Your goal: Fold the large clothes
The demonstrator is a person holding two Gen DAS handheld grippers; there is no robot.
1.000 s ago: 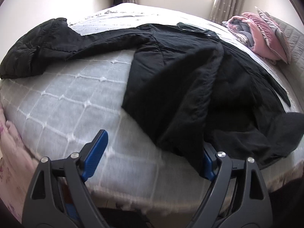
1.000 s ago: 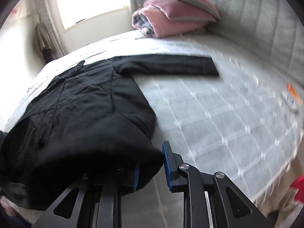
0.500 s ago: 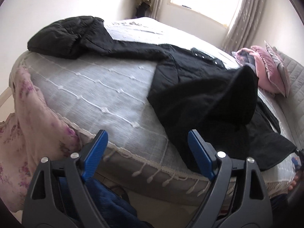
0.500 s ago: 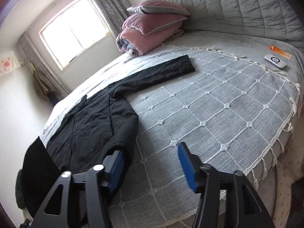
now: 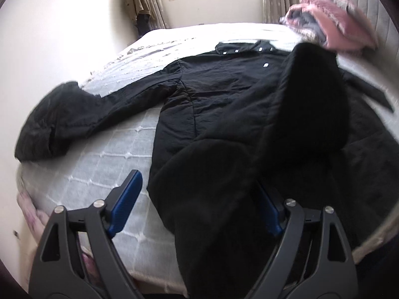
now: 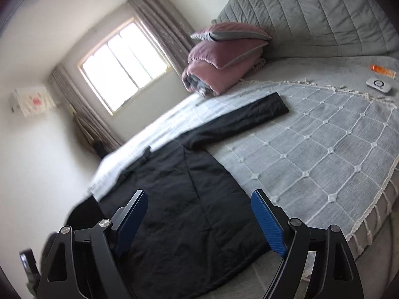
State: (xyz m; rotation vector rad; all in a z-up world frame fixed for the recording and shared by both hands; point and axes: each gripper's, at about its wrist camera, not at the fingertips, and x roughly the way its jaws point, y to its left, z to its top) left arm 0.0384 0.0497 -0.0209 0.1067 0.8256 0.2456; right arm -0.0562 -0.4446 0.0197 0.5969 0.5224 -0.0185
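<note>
A black coat [image 5: 224, 104] lies spread on the bed [image 6: 324, 149], hem toward me. My left gripper [image 5: 197, 204] and right gripper [image 6: 199, 214] both gape, holding nothing. It looks soft, padded, heavy; I'd pinch the hem corners.

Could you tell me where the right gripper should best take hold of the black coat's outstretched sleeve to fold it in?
Probably at the cuff end of the sleeve, coming from above. It lies flat and straight on the bedspread, free end toward the pink pillows, so the open right gripper can pinch its edge.
</note>
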